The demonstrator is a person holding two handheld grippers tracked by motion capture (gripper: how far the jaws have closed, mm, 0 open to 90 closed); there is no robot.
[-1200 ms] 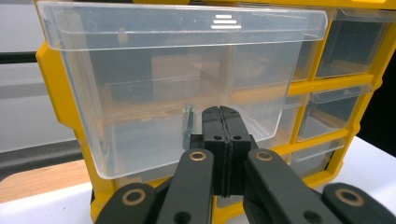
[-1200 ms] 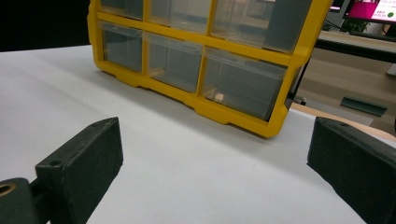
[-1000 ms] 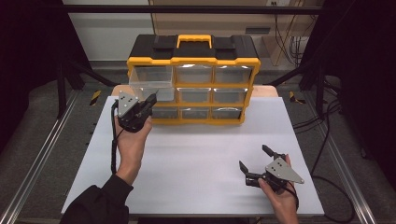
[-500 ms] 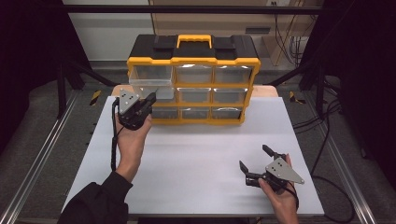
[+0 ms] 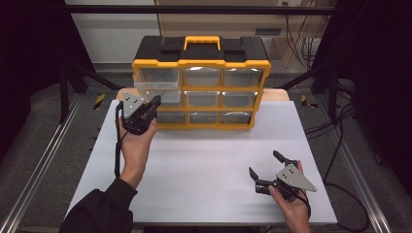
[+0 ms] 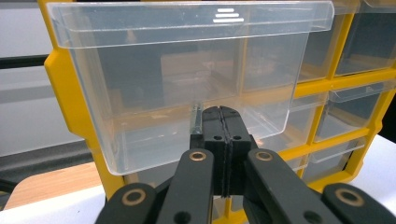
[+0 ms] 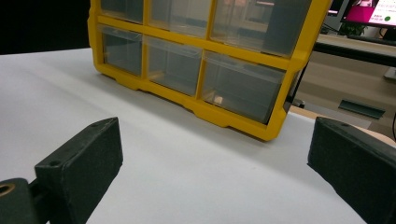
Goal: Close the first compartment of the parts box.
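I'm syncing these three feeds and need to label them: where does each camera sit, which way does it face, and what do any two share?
High view: above the person's side, looking forward and down on the white table; both forearms, left gripper, right gripper.
Left gripper view: rides the left gripper, jaws together, facing a pulled-out clear drawer.
Right gripper view: low over the table, jaws apart, facing the yellow organizer.
Shared: all show the organizer.
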